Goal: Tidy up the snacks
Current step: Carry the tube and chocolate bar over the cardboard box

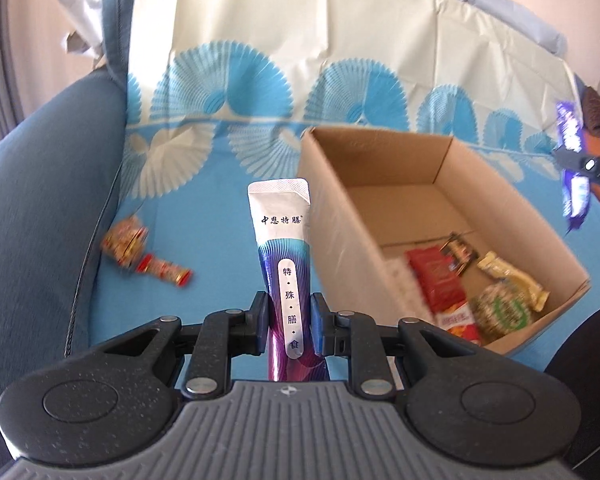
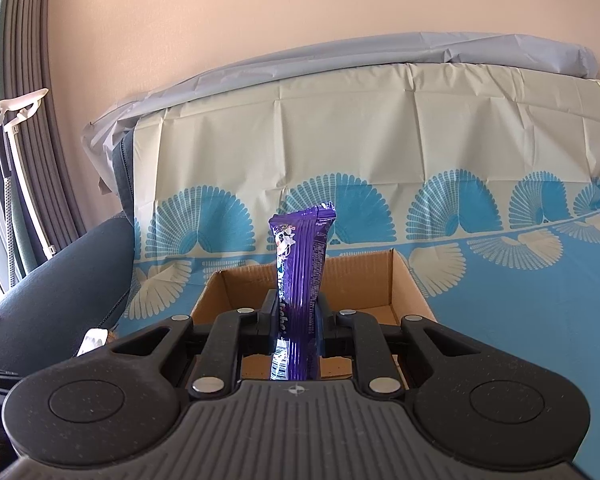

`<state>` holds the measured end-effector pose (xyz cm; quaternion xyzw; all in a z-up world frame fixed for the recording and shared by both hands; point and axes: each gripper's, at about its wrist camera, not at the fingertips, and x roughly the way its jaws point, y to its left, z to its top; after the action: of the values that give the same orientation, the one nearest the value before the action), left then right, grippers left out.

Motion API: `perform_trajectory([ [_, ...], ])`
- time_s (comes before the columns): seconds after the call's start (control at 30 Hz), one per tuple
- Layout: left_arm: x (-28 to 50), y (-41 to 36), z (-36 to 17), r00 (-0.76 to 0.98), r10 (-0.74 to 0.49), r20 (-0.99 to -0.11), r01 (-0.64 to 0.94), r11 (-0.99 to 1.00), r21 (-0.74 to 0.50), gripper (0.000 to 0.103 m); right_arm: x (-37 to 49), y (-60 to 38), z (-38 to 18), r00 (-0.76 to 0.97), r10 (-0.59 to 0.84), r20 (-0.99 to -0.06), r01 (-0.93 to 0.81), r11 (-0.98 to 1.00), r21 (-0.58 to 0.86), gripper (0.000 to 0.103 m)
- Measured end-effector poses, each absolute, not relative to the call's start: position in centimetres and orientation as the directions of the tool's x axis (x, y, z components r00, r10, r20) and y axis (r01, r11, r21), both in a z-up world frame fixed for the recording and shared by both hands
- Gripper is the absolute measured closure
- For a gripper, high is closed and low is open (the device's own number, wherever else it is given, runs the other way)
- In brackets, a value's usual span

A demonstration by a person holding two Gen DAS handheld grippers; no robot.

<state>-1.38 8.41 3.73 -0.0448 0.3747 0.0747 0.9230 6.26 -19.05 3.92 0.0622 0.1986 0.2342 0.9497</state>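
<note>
We have a snack in each hand. Our left gripper (image 1: 288, 322) has its fingers (image 1: 260, 320) pressed against both sides of a white-and-purple sachet (image 1: 282, 248), which stands upright out of the grip with its long axis running straight away from the camera. Our right gripper (image 2: 296, 322) is clamped in the same way on a purple snack bar (image 2: 300, 264), also upright along the fingers.

Everything rests on a sofa seat draped with a blue fan-patterned cover (image 1: 220, 208). The open cardboard box (image 1: 340, 216) sits on that cover toward the right side of the seat. Inside it, at the near end, lie a red packet (image 1: 440, 280), a green round packet (image 1: 500, 312), a pale yellow packet (image 1: 516, 280) and a small dark item we cannot identify. Two red-and-gold wrapped sweets (image 1: 144, 256) lie loose on the cover near the seat's left edge, by the dark blue armrest (image 1: 40, 200).

What matters next is where the box lies from each load. From the left wrist view the box opening is to the right of the sachet and just beyond it, so the sachet would need to travel rightward over the near wall. From the right wrist view the box (image 2: 380, 280) sits directly ahead and below the bar, so we judge the right hand better placed to drop first. Both wrappers are slender and light; releasing them high could let them tumble past the rim.
</note>
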Motion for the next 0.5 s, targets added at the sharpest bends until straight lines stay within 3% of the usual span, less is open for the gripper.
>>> perform_trajectory([
  [0.5, 0.3, 5.8, 7.8, 0.773, 0.051, -0.633, -0.109, 0.993, -0.054, 0.08, 6.2, -18.9, 4.0, 0.812, 0.468, -0.348, -0.419, 0.883, 0.21, 0.085],
])
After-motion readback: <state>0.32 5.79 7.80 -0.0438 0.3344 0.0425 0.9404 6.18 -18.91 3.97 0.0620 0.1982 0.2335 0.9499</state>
